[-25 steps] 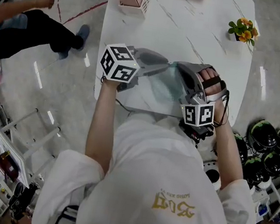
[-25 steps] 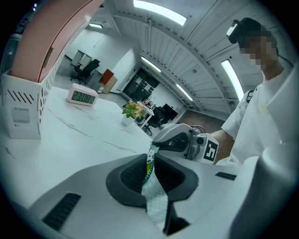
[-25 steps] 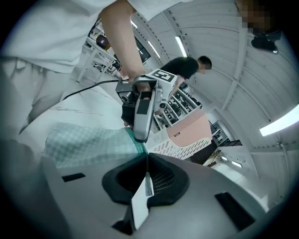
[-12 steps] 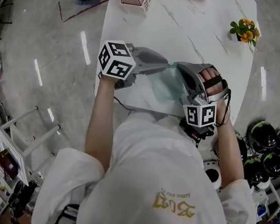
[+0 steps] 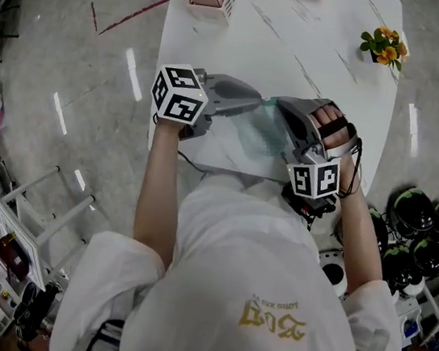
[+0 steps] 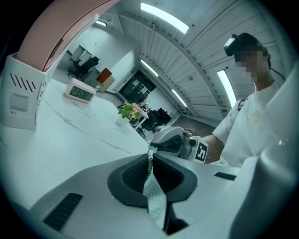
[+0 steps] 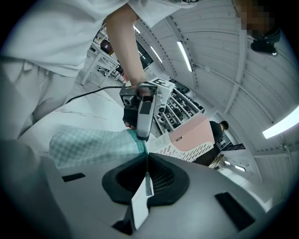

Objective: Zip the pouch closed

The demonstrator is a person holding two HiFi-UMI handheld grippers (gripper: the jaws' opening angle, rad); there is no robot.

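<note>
White marble table [image 5: 304, 44] lies beneath the green checked pouch [image 7: 88, 144], stretched above its near edge. Fingers of the left gripper [image 6: 150, 163] are closing on one end; those of the right gripper [image 7: 145, 172] pinch the other end tight.

The right tongs [image 7: 146, 163] are pinched together on a thin edge of the green checked pouch [image 7: 88, 144], which stretches away above the white tabletop [image 7: 79, 112]. At its far corner stand the left tongs [image 7: 141, 133], jaws closing with the pouch between them. A pink basket [image 7: 194, 133] stands behind.
</note>
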